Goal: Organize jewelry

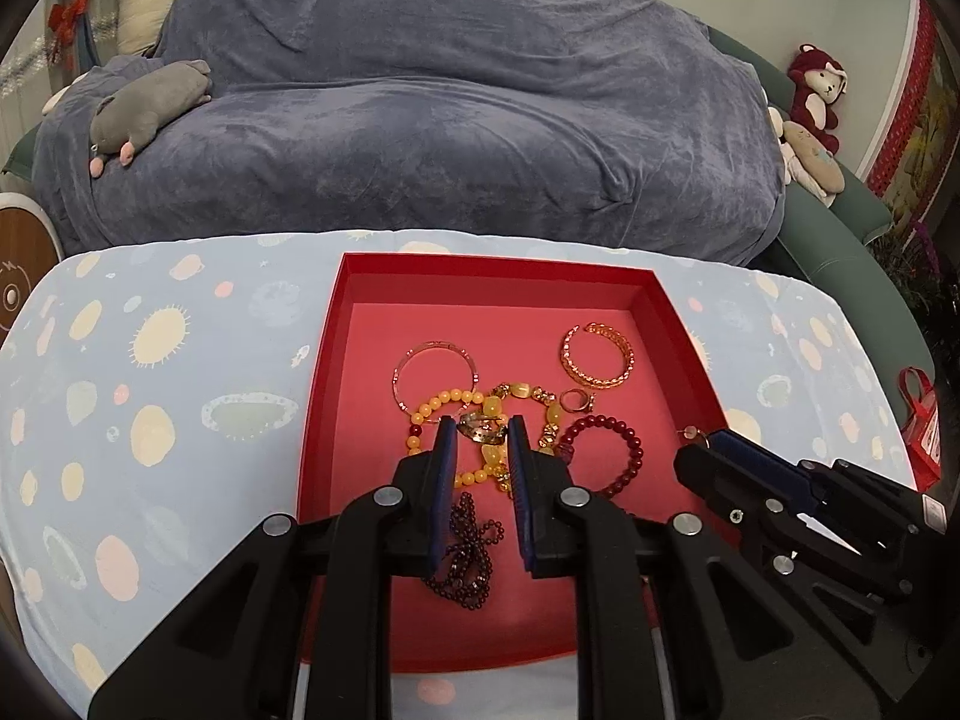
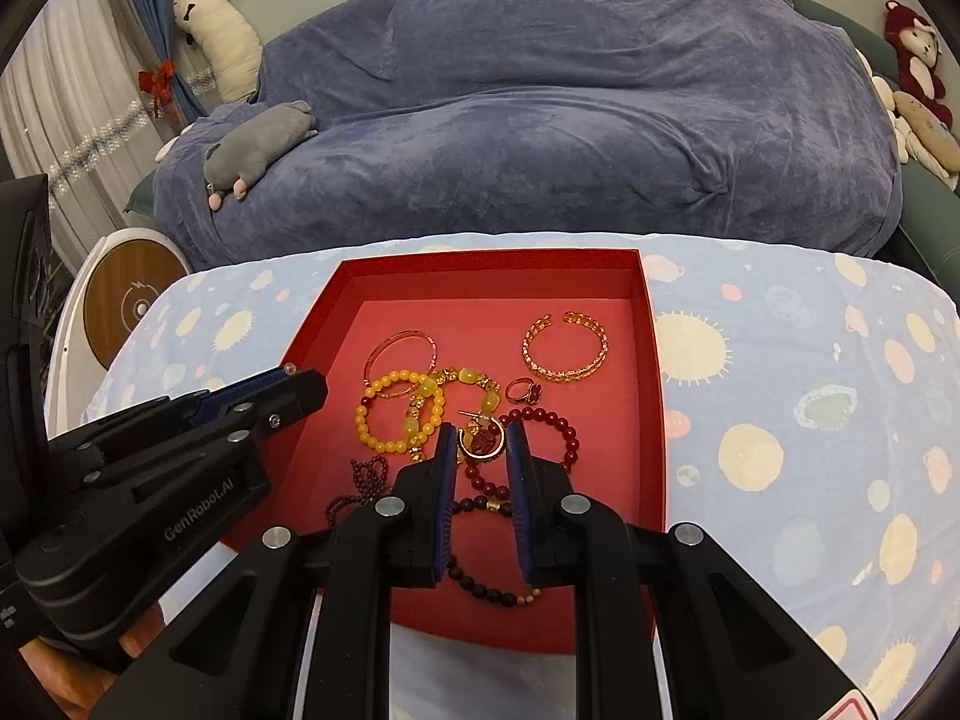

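Your red box [image 1: 672, 324] sits on the spotted cloth [image 1: 180, 360], jewelry heaped at its centre: gold cuff [image 1: 597, 357] at 1 o'clock, yellow bead bracelet [image 1: 444, 405] mid-tray, dark red bead bracelet [image 1: 606, 450] at 4 o'clock. Your left gripper [image 1: 482, 435] stands part open around a ring [image 1: 480, 429], not yet clamped. Your right gripper [image 2: 477, 441], likewise part open, frames a red-stoned piece [image 2: 480, 443]. You seem mid-pick: close gently, lift straight up

One red tray [image 1: 324, 360], two grippers, several bracelets [image 1: 597, 357]
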The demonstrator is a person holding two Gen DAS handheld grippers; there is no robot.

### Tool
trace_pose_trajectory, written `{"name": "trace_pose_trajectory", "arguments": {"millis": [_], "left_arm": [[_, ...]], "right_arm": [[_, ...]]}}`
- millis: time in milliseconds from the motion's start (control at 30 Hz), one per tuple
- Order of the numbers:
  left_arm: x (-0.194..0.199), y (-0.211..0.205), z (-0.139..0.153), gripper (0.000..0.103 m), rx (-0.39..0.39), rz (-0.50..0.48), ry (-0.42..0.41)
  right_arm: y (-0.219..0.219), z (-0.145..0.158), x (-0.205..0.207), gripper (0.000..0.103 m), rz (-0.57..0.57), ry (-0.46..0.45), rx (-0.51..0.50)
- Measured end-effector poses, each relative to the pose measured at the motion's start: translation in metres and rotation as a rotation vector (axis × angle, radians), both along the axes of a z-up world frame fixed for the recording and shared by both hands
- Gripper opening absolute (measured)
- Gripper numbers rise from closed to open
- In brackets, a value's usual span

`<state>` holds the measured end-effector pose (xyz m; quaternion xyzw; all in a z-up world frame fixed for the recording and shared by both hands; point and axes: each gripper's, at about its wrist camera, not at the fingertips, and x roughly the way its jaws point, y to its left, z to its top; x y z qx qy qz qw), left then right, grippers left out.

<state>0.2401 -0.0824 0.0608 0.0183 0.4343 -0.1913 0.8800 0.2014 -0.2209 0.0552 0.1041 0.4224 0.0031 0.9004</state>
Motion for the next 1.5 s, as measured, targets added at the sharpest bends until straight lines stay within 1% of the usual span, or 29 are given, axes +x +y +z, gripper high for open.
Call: {"name": "trace_pose_trajectory", "arguments": {"millis": [133, 333, 500, 733, 1000, 1033, 1167, 1300, 1367, 1400, 1500], "left_arm": [[0.014, -0.003, -0.018, 0.017, 0.021, 0.007, 0.028], [0.025, -0.006, -0.037, 0.017, 0.042, 0.012, 0.052], [0.029, -0.008, -0.047, 0.017, 0.063, 0.010, 0.061], [0.032, -0.010, -0.054, 0.017, 0.071, 0.008, 0.070], [0.034, -0.013, -0.057, 0.017, 0.078, 0.008, 0.072], [0.034, -0.013, -0.056, 0.017, 0.078, 0.007, 0.066], [0.030, -0.015, -0.052, 0.018, 0.102, 0.014, 0.050], [0.025, -0.014, -0.044, 0.027, 0.104, 0.024, 0.037], [0.020, -0.012, -0.038, 0.029, 0.104, 0.028, 0.027], [0.017, -0.011, -0.035, 0.034, 0.101, 0.029, 0.025], [0.008, -0.011, -0.026, 0.036, 0.106, 0.026, 0.012]], "right_arm": [[0.000, -0.015, 0.017, 0.016, 0.000, 0.026, -0.009], [0.000, -0.032, 0.031, 0.016, -0.004, 0.049, -0.011], [0.002, -0.041, 0.038, 0.016, 0.001, 0.064, -0.020], [0.002, -0.047, 0.041, 0.016, 0.003, 0.073, -0.026], [0.002, -0.050, 0.043, 0.017, -0.003, 0.081, -0.035], [0.002, -0.050, 0.042, 0.018, -0.006, 0.076, -0.035], [0.005, -0.046, 0.037, 0.019, -0.008, 0.072, -0.054], [0.005, -0.039, 0.031, 0.019, -0.017, 0.066, -0.046], [0.003, -0.034, 0.027, 0.019, -0.021, 0.059, -0.041], [0.003, -0.030, 0.024, 0.019, -0.021, 0.055, -0.041], [0.003, -0.020, 0.015, 0.019, -0.024, 0.042, -0.047]]}}
